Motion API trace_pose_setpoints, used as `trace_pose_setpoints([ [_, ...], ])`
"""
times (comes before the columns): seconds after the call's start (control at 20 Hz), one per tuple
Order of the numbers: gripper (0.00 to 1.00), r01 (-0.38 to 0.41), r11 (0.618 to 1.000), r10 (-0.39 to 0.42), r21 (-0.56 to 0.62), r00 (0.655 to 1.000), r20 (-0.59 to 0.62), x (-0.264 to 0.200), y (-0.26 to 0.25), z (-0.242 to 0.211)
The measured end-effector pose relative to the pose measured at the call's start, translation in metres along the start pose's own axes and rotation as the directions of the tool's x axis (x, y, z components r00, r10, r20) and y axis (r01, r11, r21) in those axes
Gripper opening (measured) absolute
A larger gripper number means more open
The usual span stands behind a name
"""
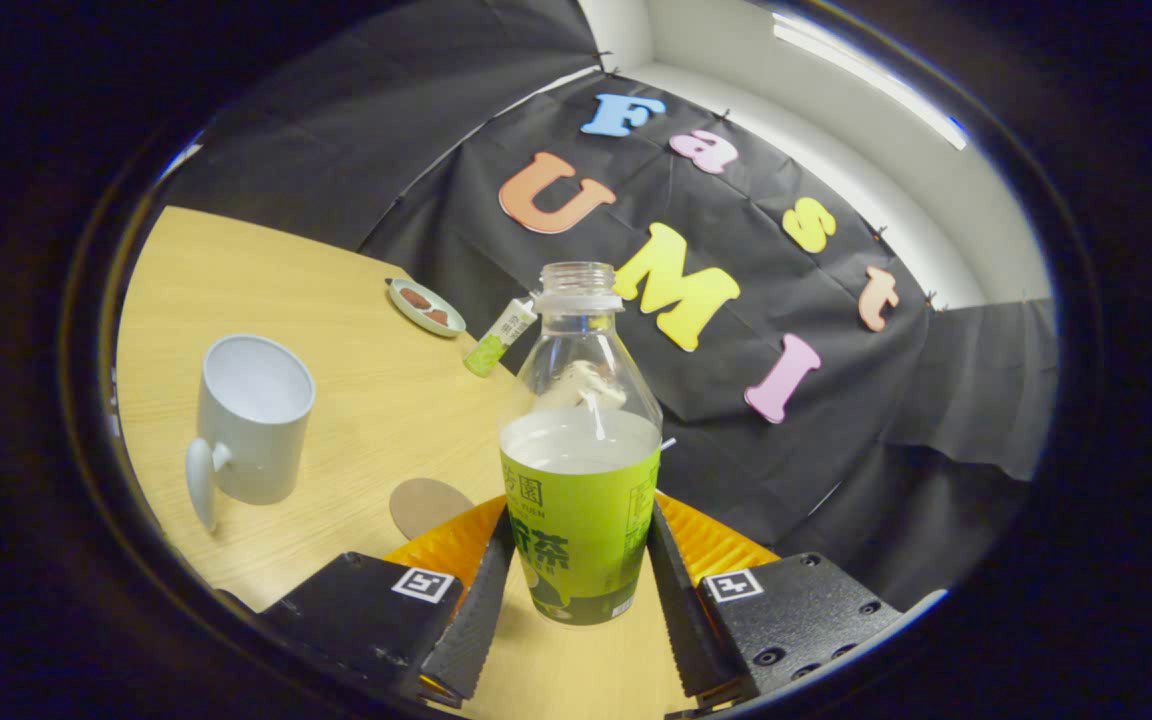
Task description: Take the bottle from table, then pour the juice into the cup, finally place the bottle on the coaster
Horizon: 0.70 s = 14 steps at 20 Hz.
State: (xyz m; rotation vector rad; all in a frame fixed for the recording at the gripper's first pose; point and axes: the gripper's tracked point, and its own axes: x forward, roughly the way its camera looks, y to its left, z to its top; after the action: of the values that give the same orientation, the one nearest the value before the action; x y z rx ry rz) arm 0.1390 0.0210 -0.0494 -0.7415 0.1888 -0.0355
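— Wooden table [336, 330], what's on it?
— White mug [251, 420], inside looks empty; cardboard coaster [426, 505]; small dish [426, 306] farther off.
— The bottle [581, 450]?
— Uncapped, partly filled, upright between the 2 fingers of the gripper [578, 600], which clamp its green label.

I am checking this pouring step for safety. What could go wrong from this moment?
1. The bottle has no cap, and the gripper is shut on its lower part only, so it may tip or slip and spill.
2. The cup stands off to the side beyond the fingers, so juice could miss it when poured.
3. The coaster is partly hidden by one finger, so placing may go off-centre.
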Motion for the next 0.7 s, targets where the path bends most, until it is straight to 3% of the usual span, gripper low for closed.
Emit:
trace_pose_setpoints([
  [0.25,0.76,0.056,0.972,-0.041,-0.227,0.996,0.073,-0.008,0.012,0.018],
  [0.7,0.76,0.099,0.883,-0.061,-0.459,0.993,0.097,0.001,0.023,0.021],
])
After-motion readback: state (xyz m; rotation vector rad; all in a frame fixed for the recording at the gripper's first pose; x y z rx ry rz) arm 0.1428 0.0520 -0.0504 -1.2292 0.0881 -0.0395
